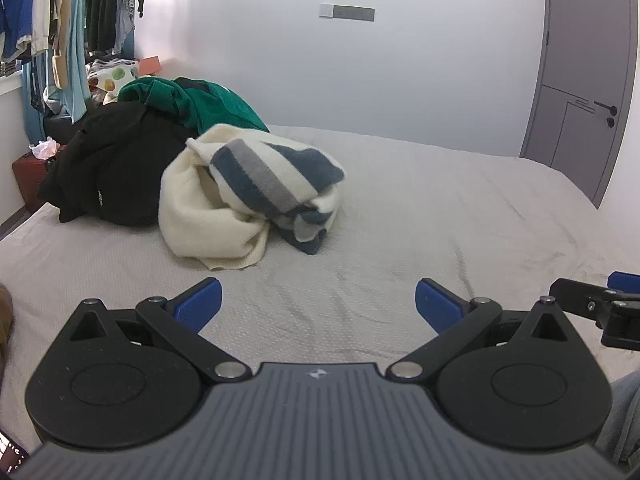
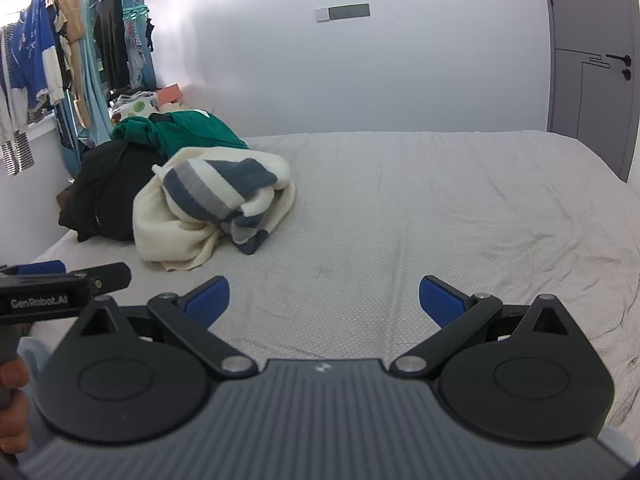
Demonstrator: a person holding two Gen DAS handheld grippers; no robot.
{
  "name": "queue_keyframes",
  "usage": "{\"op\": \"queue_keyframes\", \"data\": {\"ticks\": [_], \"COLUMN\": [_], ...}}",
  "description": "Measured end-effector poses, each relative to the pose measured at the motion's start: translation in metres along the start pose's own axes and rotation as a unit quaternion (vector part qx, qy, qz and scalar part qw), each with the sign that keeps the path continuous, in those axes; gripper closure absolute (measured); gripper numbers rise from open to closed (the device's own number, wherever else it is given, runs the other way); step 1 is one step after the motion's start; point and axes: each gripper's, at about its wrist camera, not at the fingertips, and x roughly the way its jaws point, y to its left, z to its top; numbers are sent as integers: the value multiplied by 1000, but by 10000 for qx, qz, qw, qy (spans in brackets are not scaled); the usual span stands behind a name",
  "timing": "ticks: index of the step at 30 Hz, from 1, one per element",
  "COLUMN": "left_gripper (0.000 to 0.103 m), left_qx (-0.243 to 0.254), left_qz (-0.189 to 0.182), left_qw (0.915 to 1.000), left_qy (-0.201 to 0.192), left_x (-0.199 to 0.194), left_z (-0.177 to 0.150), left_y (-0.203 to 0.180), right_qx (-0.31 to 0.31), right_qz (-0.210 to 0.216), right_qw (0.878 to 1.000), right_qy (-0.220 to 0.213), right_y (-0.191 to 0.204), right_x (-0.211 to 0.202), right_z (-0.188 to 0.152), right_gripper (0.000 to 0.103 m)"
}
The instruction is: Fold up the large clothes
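Bed (image 1: 400, 208) with a pale grey cover held a heap of clothes on its far left. Fluffy cream sweater with blue and grey stripes (image 1: 248, 196) lay in front, nearer the left claw (image 1: 318, 304). Left claw and right claw (image 2: 324, 300) were both wide open, holding nothing.

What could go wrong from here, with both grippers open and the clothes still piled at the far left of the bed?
1. The cream knit sweater with blue and grey stripes leans against the black garment, so a grasp may drag both.
2. It is bunched up; the left gripper or right gripper may pinch several layers.
3. The pale grey bedsheet is wrinkled and could get caught too.
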Motion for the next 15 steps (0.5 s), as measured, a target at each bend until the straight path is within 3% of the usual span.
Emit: {"op": "queue_keyframes", "data": {"ticks": [15], "left_gripper": [0], "left_qx": [-37], "left_qz": [-30], "left_qw": [10000], "left_qy": [56], "left_x": [5], "left_z": [1], "left_y": [1], "right_qx": [6], "right_qz": [-9], "right_qw": [10000], "right_qy": [50], "right_y": [-1], "right_x": [4], "right_z": [-1], "right_gripper": [0]}}
